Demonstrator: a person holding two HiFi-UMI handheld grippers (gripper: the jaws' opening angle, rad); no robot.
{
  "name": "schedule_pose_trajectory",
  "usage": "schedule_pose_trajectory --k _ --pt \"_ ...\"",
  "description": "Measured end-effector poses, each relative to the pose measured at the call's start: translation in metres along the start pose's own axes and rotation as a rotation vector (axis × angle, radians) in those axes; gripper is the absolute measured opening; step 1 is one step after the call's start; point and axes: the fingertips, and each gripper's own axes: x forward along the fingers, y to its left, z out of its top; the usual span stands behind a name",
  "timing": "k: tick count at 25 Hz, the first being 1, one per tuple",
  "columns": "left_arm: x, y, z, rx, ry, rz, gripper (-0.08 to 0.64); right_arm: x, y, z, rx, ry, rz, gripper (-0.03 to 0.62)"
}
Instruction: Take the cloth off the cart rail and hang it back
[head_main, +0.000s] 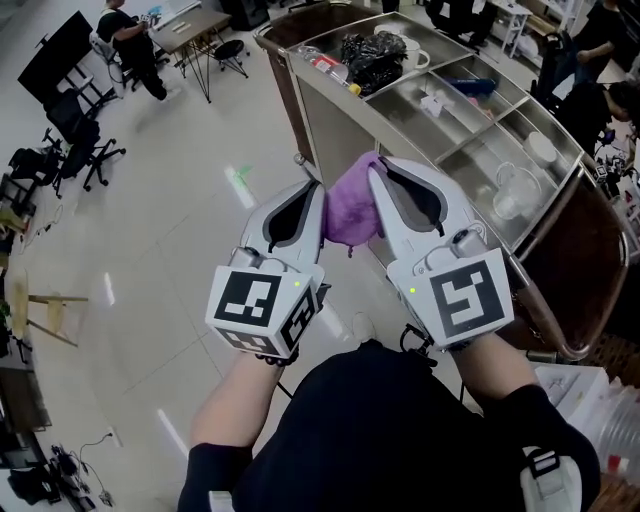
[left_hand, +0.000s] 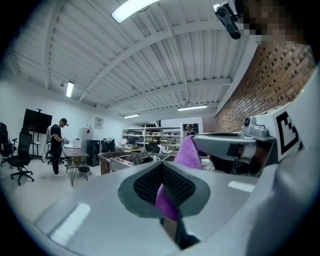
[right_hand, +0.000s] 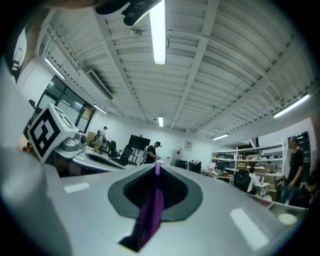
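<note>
A purple cloth (head_main: 350, 212) hangs in the air between my two grippers, just off the near left side of the steel cart (head_main: 335, 135). My left gripper (head_main: 317, 192) is shut on the cloth's left edge, and in the left gripper view a purple fold (left_hand: 167, 201) sits pinched between its jaws. My right gripper (head_main: 375, 172) is shut on the right edge, with a purple strip (right_hand: 152, 210) clamped in its jaws in the right gripper view. The cart's brown rail (head_main: 281, 88) is bare and lies beyond the cloth.
The cart top has steel compartments with a black bag (head_main: 372, 52), a bottle (head_main: 330, 70) and white cups (head_main: 515, 190). A person (head_main: 130, 45) stands by a table (head_main: 190, 30) at the far left, near office chairs (head_main: 75, 140). Shelves and more people show behind.
</note>
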Motion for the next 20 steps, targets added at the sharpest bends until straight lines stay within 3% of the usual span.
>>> schedule_pose_trajectory --k 20 --pt "0.093 0.095 -0.027 0.033 0.025 0.111 -0.002 0.132 -0.041 -0.040 0.089 -0.025 0.110 0.023"
